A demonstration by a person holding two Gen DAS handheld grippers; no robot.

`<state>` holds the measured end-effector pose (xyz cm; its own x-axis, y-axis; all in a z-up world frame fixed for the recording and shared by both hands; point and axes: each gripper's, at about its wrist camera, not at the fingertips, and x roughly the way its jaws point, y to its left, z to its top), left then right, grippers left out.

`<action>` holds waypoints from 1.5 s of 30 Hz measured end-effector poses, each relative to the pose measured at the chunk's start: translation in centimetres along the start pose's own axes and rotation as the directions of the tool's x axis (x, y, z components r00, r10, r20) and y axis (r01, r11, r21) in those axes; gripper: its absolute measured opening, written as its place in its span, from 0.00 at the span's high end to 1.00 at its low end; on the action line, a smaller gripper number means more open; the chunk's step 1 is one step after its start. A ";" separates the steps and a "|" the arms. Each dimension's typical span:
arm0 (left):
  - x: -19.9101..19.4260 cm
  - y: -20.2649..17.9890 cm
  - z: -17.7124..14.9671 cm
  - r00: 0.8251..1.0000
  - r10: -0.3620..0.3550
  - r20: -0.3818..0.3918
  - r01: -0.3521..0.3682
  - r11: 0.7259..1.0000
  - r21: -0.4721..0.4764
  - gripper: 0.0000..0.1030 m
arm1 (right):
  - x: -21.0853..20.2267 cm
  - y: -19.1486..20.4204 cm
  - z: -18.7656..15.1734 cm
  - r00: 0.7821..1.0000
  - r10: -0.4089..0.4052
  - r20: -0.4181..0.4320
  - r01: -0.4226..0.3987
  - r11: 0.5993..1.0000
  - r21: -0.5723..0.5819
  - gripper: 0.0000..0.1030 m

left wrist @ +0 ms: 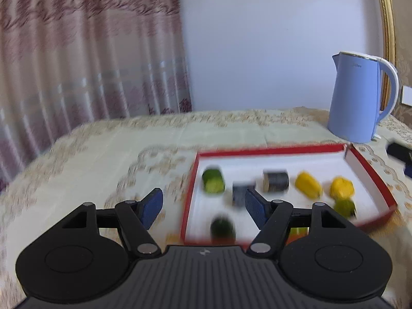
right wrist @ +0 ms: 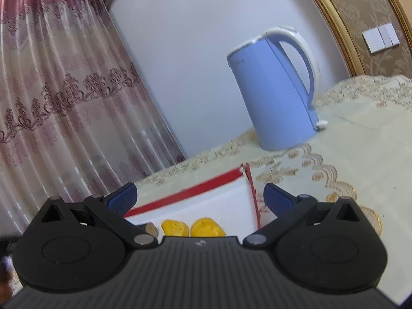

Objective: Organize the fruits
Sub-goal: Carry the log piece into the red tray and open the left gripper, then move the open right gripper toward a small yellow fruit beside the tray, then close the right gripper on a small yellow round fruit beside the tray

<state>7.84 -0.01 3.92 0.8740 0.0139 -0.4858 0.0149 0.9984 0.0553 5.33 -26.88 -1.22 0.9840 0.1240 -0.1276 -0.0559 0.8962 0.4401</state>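
Note:
A red-walled white tray (left wrist: 370, 170) lies on the table and holds toy food pieces: a green cucumber piece (left wrist: 213, 181), a dark green piece (left wrist: 222, 228), two dark grey rolls (left wrist: 275, 181), two yellow pieces (left wrist: 308, 185) and a small green piece (left wrist: 344, 206). My left gripper (left wrist: 203, 206) is open and empty, above the tray's near left corner. My right gripper (right wrist: 199, 197) is open and empty, above the tray's far right corner (right wrist: 246, 180). Two yellow pieces (right wrist: 191, 228) show just beyond it.
A blue electric kettle (left wrist: 356, 97) stands behind the tray on the patterned tablecloth (left wrist: 103, 159); it also shows in the right wrist view (right wrist: 275, 92). A dark object (left wrist: 399, 152) lies at the table's right edge. A curtain hangs behind.

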 end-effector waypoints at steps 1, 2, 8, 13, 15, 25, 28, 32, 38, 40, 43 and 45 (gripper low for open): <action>-0.5 0.2 -0.8 1.000 -0.003 -0.008 0.003 1.000 -0.012 0.31 | -0.2 0.1 0.0 1.000 0.002 0.012 -0.002 1.000 -0.010 0.00; -0.8 0.3 -1.7 1.000 -0.004 -0.018 0.003 1.000 -0.021 0.30 | -0.4 0.3 0.1 1.000 0.005 0.022 -0.005 1.000 -0.021 0.00; -1.5 -0.7 -4.5 1.000 0.022 0.002 -0.022 0.999 0.026 0.18 | -2.3 3.9 0.1 0.994 -0.094 -0.052 0.082 0.979 -0.187 0.00; -1.6 -1.5 -5.5 0.999 -0.005 0.038 0.003 0.999 0.035 0.14 | -3.7 6.6 -1.3 0.982 -0.117 -0.148 0.061 0.940 -0.336 0.00; -1.4 -1.5 -5.9 0.999 -0.003 0.038 0.001 0.999 0.036 0.14 | -4.1 7.6 -2.0 0.980 -0.122 -0.155 0.048 0.911 -0.410 0.00; -0.5 -0.9 -6.2 1.000 0.007 -0.001 -0.007 1.000 0.001 0.14 | -3.9 8.9 -4.1 0.964 -0.140 -0.227 0.012 0.873 -0.487 0.14; -0.3 -0.7 -6.2 1.000 0.003 -0.009 -0.004 1.000 -0.005 0.14 | -3.1 8.6 -4.5 0.953 -0.148 -0.263 0.001 0.874 -0.487 0.21; 0.0 -0.7 -6.2 0.999 -0.002 -0.038 0.002 1.000 -0.010 0.14 | -2.3 8.3 -4.7 0.941 -0.157 -0.301 -0.004 0.882 -0.472 0.46; 0.2 -0.3 -6.3 0.999 -0.016 -0.048 0.015 0.999 -0.032 0.14 | -1.2 8.1 -5.2 0.923 -0.169 -0.345 -0.010 0.888 -0.460 0.61; 0.3 -0.3 -6.3 0.998 -0.023 -0.054 0.021 0.999 -0.034 0.14 | -1.0 8.2 -5.1 0.922 -0.167 -0.349 -0.012 0.890 -0.455 0.61; 0.3 -0.3 -6.3 0.998 -0.026 -0.060 0.024 0.999 -0.036 0.14 | -0.6 8.4 -5.2 0.919 -0.167 -0.357 -0.013 0.892 -0.451 0.63; 0.3 -0.3 -6.3 0.998 -0.028 -0.063 0.026 0.999 -0.036 0.14 | -0.2 8.6 -5.3 0.914 -0.167 -0.371 -0.018 0.895 -0.446 0.67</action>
<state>5.10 0.08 -1.73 0.8410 -0.0106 -0.5409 0.0198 0.9997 0.0111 3.72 -16.96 -2.10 0.8458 0.1217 -0.5195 -0.1428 0.9898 -0.0006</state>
